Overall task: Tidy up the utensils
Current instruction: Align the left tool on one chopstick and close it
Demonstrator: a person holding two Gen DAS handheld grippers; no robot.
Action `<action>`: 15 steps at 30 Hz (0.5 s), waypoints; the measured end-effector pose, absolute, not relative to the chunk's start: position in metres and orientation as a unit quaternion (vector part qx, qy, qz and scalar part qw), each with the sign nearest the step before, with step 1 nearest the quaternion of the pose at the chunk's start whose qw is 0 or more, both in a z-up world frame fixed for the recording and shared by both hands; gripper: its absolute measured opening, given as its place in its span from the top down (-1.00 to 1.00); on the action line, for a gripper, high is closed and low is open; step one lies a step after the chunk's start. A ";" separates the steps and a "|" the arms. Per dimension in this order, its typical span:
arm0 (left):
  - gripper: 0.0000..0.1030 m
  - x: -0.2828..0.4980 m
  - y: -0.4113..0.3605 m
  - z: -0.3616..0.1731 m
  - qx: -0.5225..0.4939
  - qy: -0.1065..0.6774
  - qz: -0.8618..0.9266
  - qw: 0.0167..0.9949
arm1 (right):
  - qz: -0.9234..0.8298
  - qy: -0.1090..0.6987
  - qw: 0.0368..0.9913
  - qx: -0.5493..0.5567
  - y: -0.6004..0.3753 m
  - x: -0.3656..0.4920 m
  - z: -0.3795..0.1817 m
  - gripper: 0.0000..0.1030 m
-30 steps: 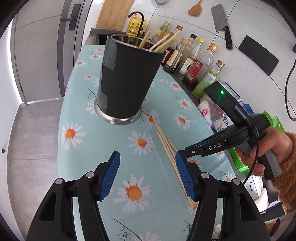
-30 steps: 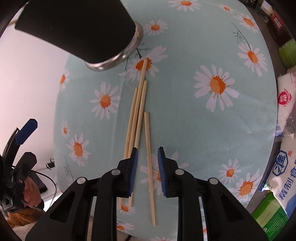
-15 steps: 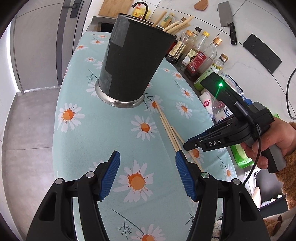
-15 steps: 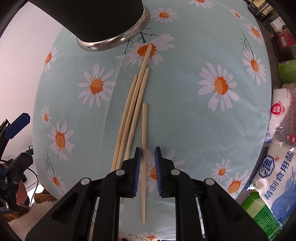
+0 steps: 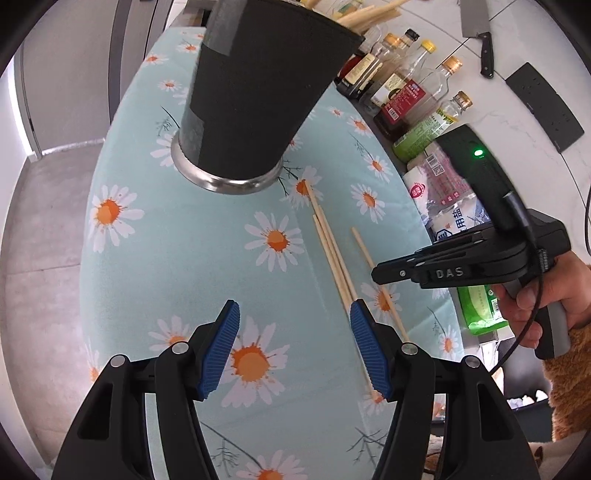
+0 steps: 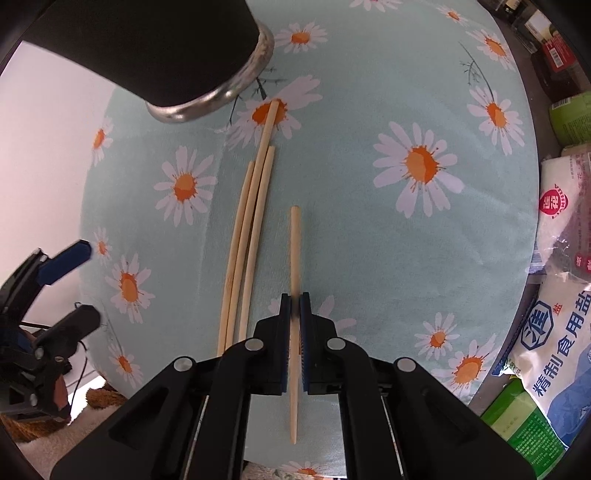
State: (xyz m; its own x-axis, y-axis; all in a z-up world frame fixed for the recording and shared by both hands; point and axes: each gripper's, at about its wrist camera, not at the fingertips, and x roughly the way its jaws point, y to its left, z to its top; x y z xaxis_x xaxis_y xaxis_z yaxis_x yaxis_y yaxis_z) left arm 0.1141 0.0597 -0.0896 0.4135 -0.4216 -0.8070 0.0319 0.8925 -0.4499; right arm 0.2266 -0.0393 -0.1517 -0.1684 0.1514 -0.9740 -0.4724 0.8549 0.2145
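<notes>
My right gripper [image 6: 294,300] is shut on a single wooden chopstick [image 6: 294,243] that lies apart from the others on the daisy cloth. Three more chopsticks [image 6: 251,229] lie side by side just to its left, their far ends near the black utensil holder [image 6: 155,51]. In the left wrist view the holder [image 5: 258,92] stands upright with several chopsticks [image 5: 369,14] sticking out of its top. My left gripper [image 5: 291,325] hovers open over the cloth, nothing between its blue pads, with the right gripper [image 5: 380,275] to its right above the loose chopstick [image 5: 369,258].
Bottles of sauce and oil [image 5: 402,88] line the far right edge of the table [image 5: 147,240]. Salt bags [image 6: 561,332] and a green packet [image 6: 524,424] lie off the right edge. A cleaver [image 5: 476,22] hangs on the wall. A person's hand [image 5: 546,295] holds the right gripper.
The right gripper's jaws have closed onto the single chopstick. The left gripper has moved forward and tilted down, so the holder looms larger and higher in its view.
</notes>
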 end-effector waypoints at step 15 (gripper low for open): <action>-0.11 0.175 0.000 -0.113 -0.162 0.654 -0.025 0.738 | 0.335 0.683 0.649 -0.001 -0.103 0.231 -0.113 0.89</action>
